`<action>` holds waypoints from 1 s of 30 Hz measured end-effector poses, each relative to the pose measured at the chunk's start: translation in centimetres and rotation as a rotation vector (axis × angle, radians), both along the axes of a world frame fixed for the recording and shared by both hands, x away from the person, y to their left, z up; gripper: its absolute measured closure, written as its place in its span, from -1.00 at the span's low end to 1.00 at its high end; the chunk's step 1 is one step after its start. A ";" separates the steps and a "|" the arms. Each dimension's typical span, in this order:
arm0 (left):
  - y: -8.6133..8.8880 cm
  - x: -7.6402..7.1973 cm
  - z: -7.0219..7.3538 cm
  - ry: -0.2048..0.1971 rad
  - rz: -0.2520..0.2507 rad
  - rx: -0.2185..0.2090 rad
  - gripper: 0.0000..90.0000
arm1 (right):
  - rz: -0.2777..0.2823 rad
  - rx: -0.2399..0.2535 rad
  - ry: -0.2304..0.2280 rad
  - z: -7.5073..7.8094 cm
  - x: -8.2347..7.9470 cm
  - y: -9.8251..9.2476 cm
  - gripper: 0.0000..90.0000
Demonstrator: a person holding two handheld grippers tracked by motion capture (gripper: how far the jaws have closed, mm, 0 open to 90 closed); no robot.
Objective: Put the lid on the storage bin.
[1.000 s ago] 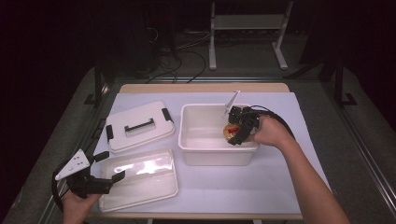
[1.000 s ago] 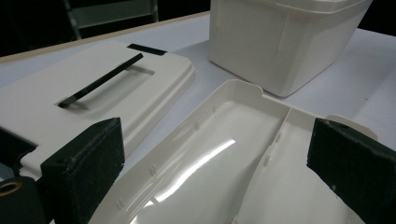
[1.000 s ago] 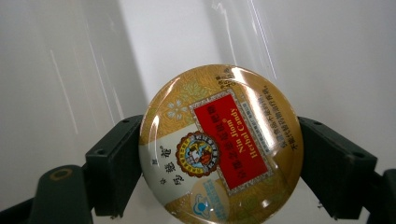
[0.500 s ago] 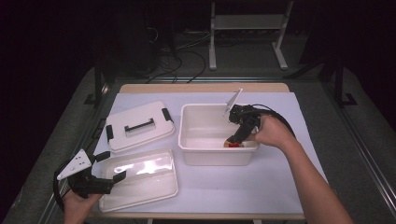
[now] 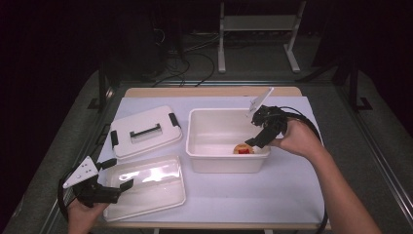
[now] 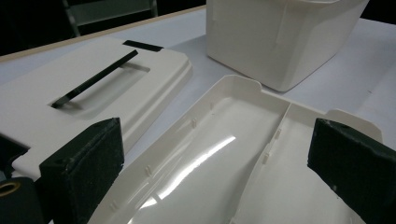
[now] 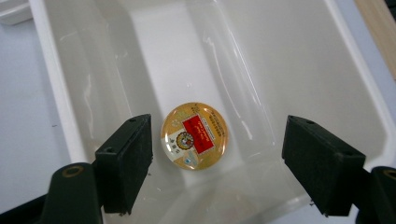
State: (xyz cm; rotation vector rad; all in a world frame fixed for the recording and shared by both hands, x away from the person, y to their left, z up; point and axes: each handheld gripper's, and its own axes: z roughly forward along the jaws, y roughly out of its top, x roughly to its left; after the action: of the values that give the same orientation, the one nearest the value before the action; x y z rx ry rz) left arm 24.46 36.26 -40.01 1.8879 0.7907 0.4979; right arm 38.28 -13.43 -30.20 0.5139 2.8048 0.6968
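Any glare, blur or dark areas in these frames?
High view: a bright glare streak on the shallow tray, and the room beyond the table is nearly black. Left gripper view: the same streak on the tray; the near tongs look soft. Right gripper view: evenly lit, slight sheen on the bin floor, round tin sharp.

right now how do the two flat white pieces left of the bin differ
The lid farther back has a black handle and black side clips; the tray nearer the person has none. The lid lies top up, while the tray lies hollow side up, showing glossy ribbed compartments. The left gripper hovers open at the tray's edge. Both are white plastic.
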 end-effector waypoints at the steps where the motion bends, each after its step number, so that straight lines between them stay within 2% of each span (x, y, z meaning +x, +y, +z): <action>1: 0.0 0.0 0.0 0.000 -0.002 0.001 -0.93 | -0.003 0.006 -0.001 0.2 -0.1 -0.2 -0.44; 4: -0.1 0.0 -0.1 0.006 -0.013 -0.002 -0.93 | -0.014 0.033 -0.011 0.7 -0.4 -0.8 -0.44; 17: -0.3 0.1 -0.1 0.008 -0.035 0.001 -0.93 | -0.057 0.076 -0.046 2.2 -1.6 -3.5 -0.42; 24: -0.5 0.1 -0.1 0.008 -0.053 0.008 -0.93 | -0.069 0.091 -0.072 2.7 -2.5 -5.1 -0.35; 30: -0.8 0.2 -0.1 0.009 -0.067 0.019 -0.93 | -0.093 0.099 -0.075 2.6 -3.1 -6.4 -0.34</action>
State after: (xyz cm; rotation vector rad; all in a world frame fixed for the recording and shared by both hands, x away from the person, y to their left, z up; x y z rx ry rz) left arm 24.69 35.46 -40.07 1.9293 0.7288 0.4569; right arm 35.15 -19.84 -27.57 0.6179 2.6687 0.8210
